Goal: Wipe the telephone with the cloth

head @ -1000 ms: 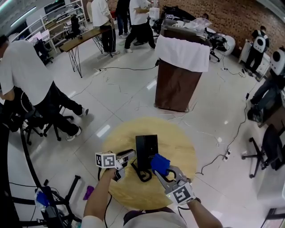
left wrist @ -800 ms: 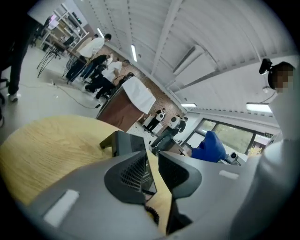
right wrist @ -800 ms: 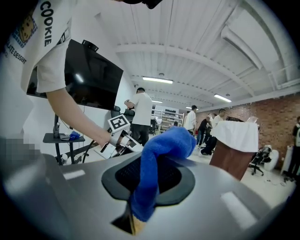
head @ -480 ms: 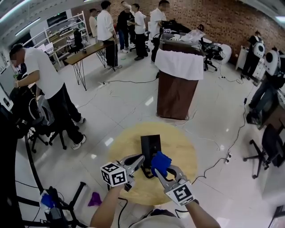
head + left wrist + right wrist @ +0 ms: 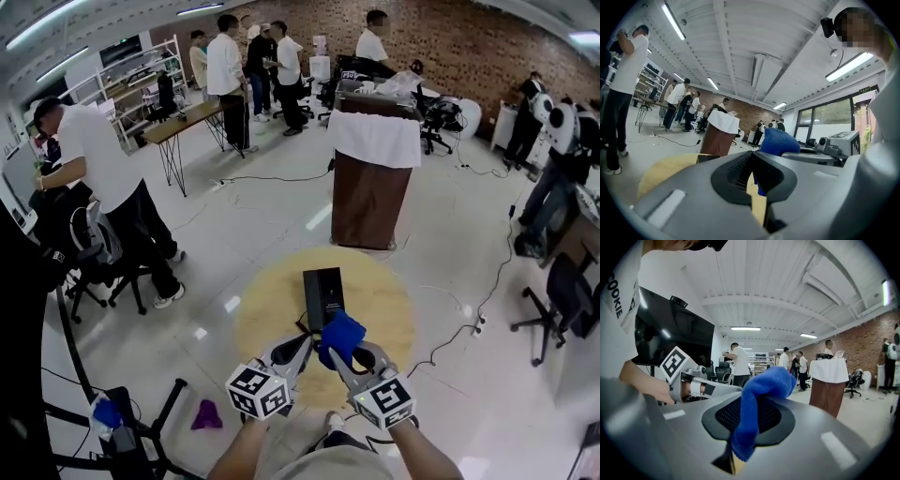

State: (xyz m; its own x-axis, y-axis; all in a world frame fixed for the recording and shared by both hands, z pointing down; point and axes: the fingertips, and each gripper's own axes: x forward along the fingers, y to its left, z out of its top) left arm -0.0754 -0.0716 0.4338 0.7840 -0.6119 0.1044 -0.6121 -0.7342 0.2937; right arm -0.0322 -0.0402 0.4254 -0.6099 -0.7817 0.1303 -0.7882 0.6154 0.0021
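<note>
The black telephone (image 5: 323,295) lies on the round wooden table (image 5: 384,309), towards its far side. A blue cloth (image 5: 341,336) bunches up in front of it, and my right gripper (image 5: 339,353) is shut on it; in the right gripper view the cloth (image 5: 761,399) hangs over the closed jaws of that gripper (image 5: 743,425). My left gripper (image 5: 302,352) hovers just left of the cloth, off the table. In its own view the left gripper (image 5: 752,176) is shut with nothing between the jaws, and the cloth (image 5: 780,140) shows beyond them.
A brown lectern (image 5: 370,197) draped in white stands beyond the table. Several people stand at the back, and one person (image 5: 103,187) is at the left by black chairs. Cables run over the floor at the right, and a purple scrap (image 5: 206,414) lies at the lower left.
Both grippers have lifted off the table and drawn back towards me. The left gripper's jaws have shut and it has rolled. The cloth rose with the right gripper.
</note>
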